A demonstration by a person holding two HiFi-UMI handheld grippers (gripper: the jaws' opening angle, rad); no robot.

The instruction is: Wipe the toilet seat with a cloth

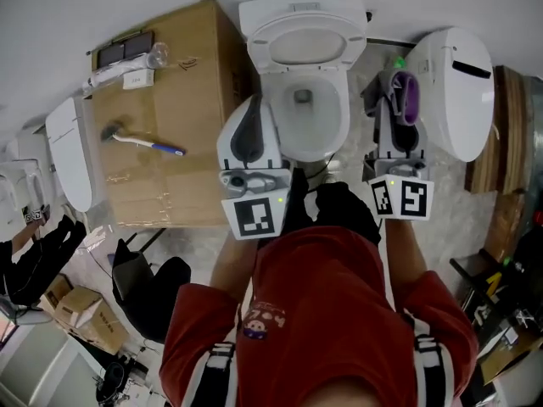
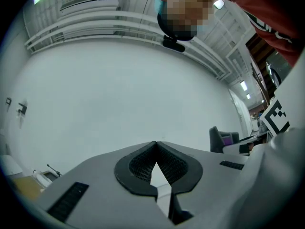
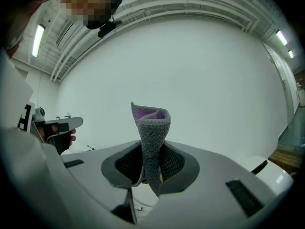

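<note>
1. Far left: a white seat lid (image 1: 69, 155) leans upright by the wall.
2. A cardboard box (image 1: 199, 66) stands left of the toilet. On top lies a brush (image 1: 140, 140) with a blue handle, and small dark items (image 1: 125, 49) sit at its back corner.
3. The left gripper (image 1: 253, 108) is closed, jaw tips meeting with nothing between them. In the head view it overlaps the left rim of the bowl; I cannot tell if it touches.
4. Centre: a white toilet (image 1: 327, 134) with its bowl open. The toilet seat (image 1: 265, 53) looks tipped up against the back.
5. The right gripper (image 3: 151, 154) is clamped on the cloth (image 3: 151, 128), which is grey knit outside and purple inside. The cloth stands up out of the jaws in a folded cone. In the head view it is right of the bowl, apart from the toilet seat.
6. Right: another white toilet body (image 1: 458, 83) with a dark slot, just beside the right gripper.
7. Far right: wooden boards (image 1: 501, 142) stand on edge.
8. Bottom: the person's red shirt (image 1: 339, 303).
</note>
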